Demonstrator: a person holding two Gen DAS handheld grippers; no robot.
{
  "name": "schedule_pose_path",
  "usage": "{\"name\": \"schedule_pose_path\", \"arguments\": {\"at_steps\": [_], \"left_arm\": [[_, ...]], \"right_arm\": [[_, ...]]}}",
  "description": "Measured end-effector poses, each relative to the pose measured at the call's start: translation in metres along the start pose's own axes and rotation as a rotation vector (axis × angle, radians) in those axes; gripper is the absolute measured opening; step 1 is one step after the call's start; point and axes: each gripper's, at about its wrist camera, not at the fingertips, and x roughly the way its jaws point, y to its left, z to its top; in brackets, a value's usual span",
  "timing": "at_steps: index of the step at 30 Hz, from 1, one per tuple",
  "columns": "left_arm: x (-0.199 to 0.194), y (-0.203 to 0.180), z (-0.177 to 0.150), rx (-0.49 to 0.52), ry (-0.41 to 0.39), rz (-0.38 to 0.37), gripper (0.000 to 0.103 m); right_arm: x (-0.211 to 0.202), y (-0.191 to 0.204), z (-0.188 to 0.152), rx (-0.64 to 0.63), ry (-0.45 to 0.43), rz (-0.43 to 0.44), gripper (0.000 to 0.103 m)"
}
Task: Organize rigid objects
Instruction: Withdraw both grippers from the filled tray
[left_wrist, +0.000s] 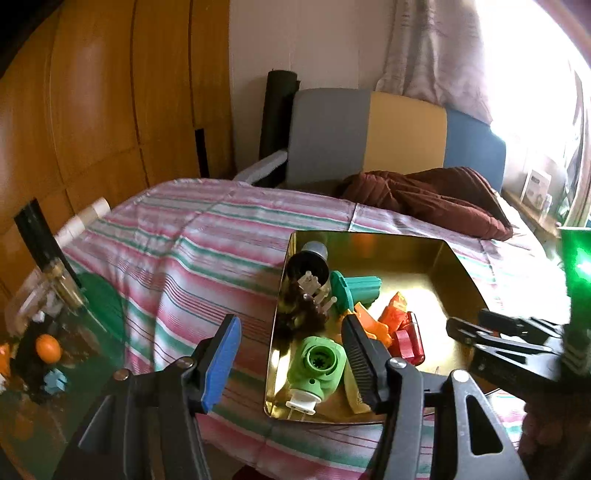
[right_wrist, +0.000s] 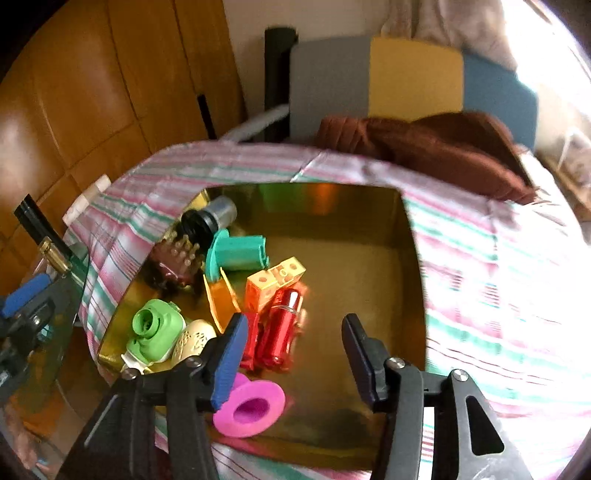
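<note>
A gold tray (left_wrist: 369, 238) (right_wrist: 351, 258) sits on a striped bed cover. Along its left side lie a light green plug-in device (left_wrist: 321, 365) (right_wrist: 155, 328), a teal cylinder (left_wrist: 356, 291) (right_wrist: 236, 254), orange blocks (right_wrist: 273, 280), a shiny red piece (right_wrist: 280, 332), a black-and-grey cylinder (left_wrist: 308, 262) and a cream patterned piece (right_wrist: 194, 339). A pink flanged ring (right_wrist: 251, 408) lies near the tray's front edge, under the blue pad. My right gripper (right_wrist: 295, 325) hangs open over the tray, holding nothing. My left gripper (left_wrist: 291, 332) is open above the tray's left edge, also holding nothing.
The striped cover (left_wrist: 192, 258) spreads to the left and right of the tray. A brown cushion (left_wrist: 436, 199) lies behind it, before a grey, yellow and blue headboard. A glass table (left_wrist: 48, 350) at the left holds an orange ball and small pieces. Wooden wardrobe doors stand beyond.
</note>
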Motion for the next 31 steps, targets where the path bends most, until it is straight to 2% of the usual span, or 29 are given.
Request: {"name": "schedule_pose_path", "arguments": {"at_steps": [3,9,24,31], "left_arm": [[-0.008,-0.008,-0.004,0.012,-0.017,0.006,0.057],[-0.018,-0.016,-0.011,0.0,-0.01,-0.06,0.057],[-0.025,-0.014,-0.018,-0.014,-0.016,-0.082,0.057],[-0.027,-0.009,-0.017,-0.021,-0.046,-0.052,0.057]], "right_arm": [[-0.015,0.0,-0.008,0.017,-0.052,-0.035,0.055],[-0.034,-0.002,-0.027,0.052,-0.096,-0.076,0.058],[-0.038,0.014,-0.037,0.008,-0.109,-0.087,0.063],[-0.037,0.017,-0.036,0.003,-0.11,-0.092,0.063]]}}
